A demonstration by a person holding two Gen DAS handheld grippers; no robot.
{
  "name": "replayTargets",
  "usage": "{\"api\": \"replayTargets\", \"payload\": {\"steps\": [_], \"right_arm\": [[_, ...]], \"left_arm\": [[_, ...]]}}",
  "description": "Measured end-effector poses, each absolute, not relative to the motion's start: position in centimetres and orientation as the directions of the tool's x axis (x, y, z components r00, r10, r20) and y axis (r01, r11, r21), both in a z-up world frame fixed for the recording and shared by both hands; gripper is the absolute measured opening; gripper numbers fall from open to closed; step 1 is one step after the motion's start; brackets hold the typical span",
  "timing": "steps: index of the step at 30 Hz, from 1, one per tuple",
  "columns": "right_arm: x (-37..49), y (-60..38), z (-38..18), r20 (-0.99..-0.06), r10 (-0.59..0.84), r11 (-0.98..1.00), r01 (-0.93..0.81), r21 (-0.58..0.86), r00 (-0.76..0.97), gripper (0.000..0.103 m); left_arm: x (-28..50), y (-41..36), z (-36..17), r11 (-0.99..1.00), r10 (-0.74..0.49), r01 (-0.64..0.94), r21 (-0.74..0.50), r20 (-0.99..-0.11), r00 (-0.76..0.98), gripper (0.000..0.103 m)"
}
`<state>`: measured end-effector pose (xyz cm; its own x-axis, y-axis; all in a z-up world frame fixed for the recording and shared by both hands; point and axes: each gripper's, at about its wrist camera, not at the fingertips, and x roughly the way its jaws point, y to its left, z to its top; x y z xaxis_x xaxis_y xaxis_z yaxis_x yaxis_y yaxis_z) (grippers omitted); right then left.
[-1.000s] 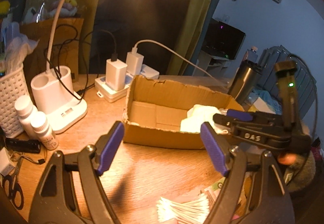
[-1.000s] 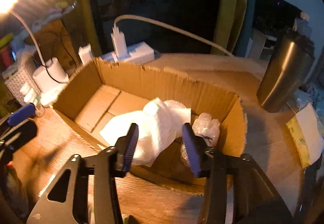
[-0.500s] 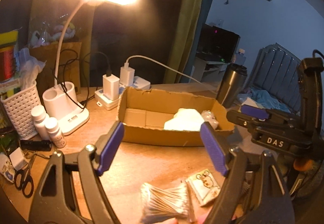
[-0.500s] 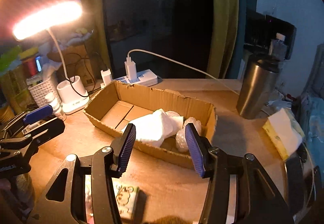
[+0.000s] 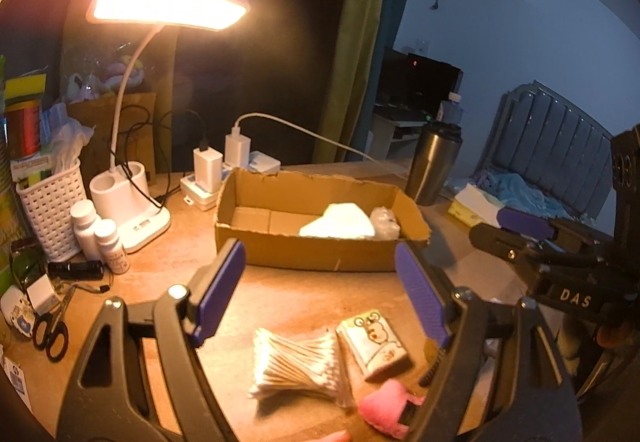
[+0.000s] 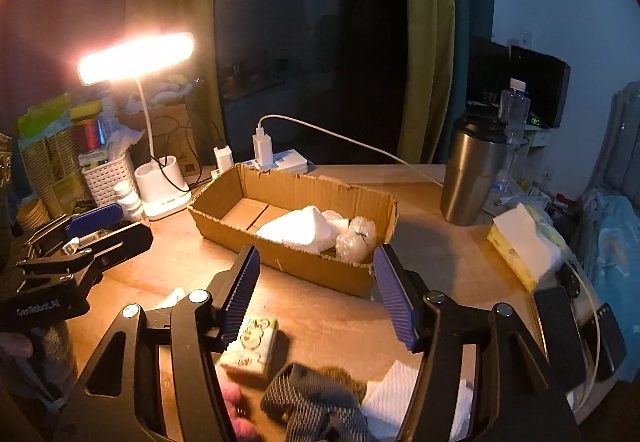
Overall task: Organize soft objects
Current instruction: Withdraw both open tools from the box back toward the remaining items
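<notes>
1. Step in hand: between placements. Both tools sit short of the cardboard box [image 6: 294, 226] on the wooden table [image 6: 432, 242], and neither carries anything.
2. The left hand-held gripper [image 5: 320, 290] stands wide and empty. The right hand-held gripper [image 6: 316, 290] is opening its jaws, with nothing between them.
3. Already in the box: a white foam sheet [image 6: 298, 228], limp and folded, and a crinkly ball of bubble wrap [image 6: 354, 242].
4. Waiting on the table near the grippers: a bundle of cotton swabs [image 5: 298, 366], a small tissue pack [image 5: 374, 344] with a cartoon print, a fuzzy pink thing [image 5: 390, 410] (possibly a plush, blurred), a grey knitted piece [image 6: 316, 402] and a white paper napkin [image 6: 400, 394].
5. Next move, likely: lower one gripper over a loose item, squeeze lightly and carry it into the box.
</notes>
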<state>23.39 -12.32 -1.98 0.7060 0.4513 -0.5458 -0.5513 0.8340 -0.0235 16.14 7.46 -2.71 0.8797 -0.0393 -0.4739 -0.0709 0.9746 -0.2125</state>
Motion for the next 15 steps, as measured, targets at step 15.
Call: {"api": "replayTargets", "payload": {"steps": [15], "right_arm": [[19.8, -15.4, -6.7, -0.618, 0.426, 0.838, -0.546, -0.006, 0.661, 0.063]], "left_arm": [[14.2, 4.1, -5.3, 0.979, -0.066, -0.048, -0.199, -0.53, 0.845, 0.079]]}}
